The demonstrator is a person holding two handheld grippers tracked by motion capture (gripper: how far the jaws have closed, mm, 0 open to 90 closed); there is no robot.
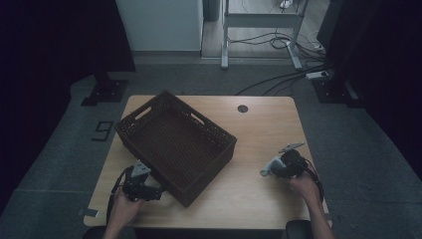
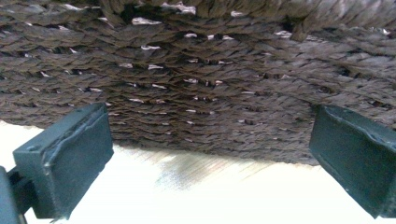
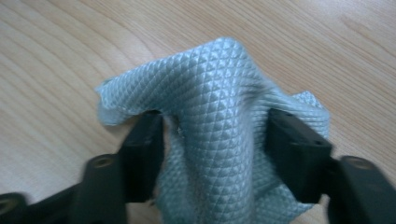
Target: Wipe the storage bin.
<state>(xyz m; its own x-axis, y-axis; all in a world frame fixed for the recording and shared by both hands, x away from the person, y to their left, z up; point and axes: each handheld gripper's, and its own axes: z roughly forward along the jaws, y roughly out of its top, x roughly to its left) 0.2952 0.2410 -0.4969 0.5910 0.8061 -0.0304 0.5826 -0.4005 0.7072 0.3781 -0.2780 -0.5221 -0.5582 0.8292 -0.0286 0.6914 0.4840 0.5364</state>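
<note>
A dark brown woven basket (image 1: 199, 119) stands askew on the left half of the wooden table (image 1: 259, 129). My left gripper (image 1: 158, 191) lies at the basket's near left wall, open, its two jaws wide apart and facing the weave (image 2: 201, 70), with nothing between them (image 2: 210, 135). Near the table's right edge, my right gripper (image 1: 272, 168) points left and holds a light grey quilted cloth (image 1: 266, 171). In the right gripper view the cloth (image 3: 215, 79) rises as a bunched fold between the two jaws (image 3: 215, 126), which press on it from both sides, just above the tabletop.
A small round hole (image 1: 242, 108) sits near the table's far edge. A strip of tape (image 1: 89, 213) hangs off the front left corner. Bare tabletop lies between basket and right gripper. Cables and a metal frame (image 1: 261, 20) stand on the floor beyond.
</note>
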